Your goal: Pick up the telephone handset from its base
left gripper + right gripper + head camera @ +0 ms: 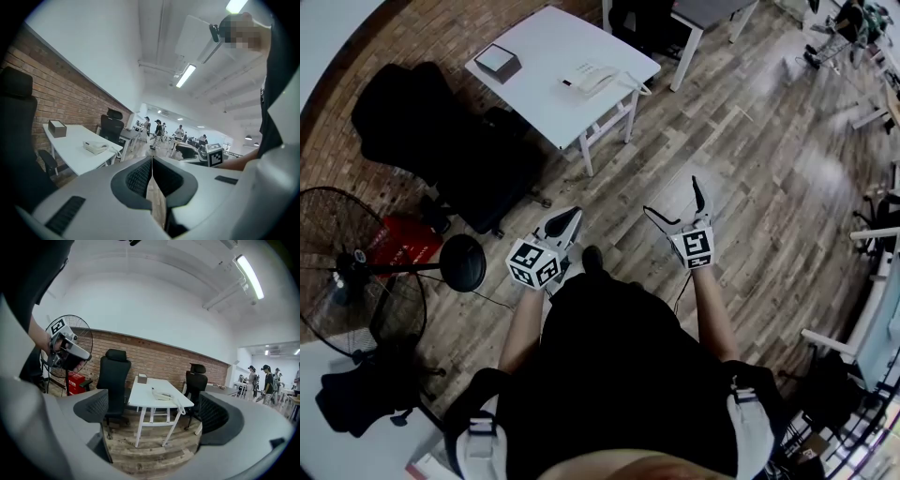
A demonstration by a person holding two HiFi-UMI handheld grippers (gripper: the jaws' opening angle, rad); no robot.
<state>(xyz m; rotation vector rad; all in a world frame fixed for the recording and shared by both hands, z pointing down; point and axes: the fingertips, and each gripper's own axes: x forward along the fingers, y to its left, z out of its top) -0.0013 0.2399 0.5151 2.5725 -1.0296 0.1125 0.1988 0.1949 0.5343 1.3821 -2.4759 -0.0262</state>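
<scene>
A white telephone [591, 79] with its handset lying on the base sits on a white table [553, 37] across the room, its coiled cord hanging over the table's edge. Both grippers are held in the air over the wooden floor, far short of the table. My left gripper [570, 221] is shut with nothing between its pads. My right gripper [673, 200] stands open and empty. In the left gripper view the telephone [96, 147] lies to the left of the shut left gripper [152, 174]. In the right gripper view the telephone [163, 395] shows between the pads of the open right gripper [153, 408].
A small dark box [499, 61] sits on the table's far corner. A black office chair [441, 141] stands left of the table, a pedestal fan [356, 272] and a red case [403, 246] nearer left. Another black chair [196, 380] is behind the table. Several people stand far off [159, 129].
</scene>
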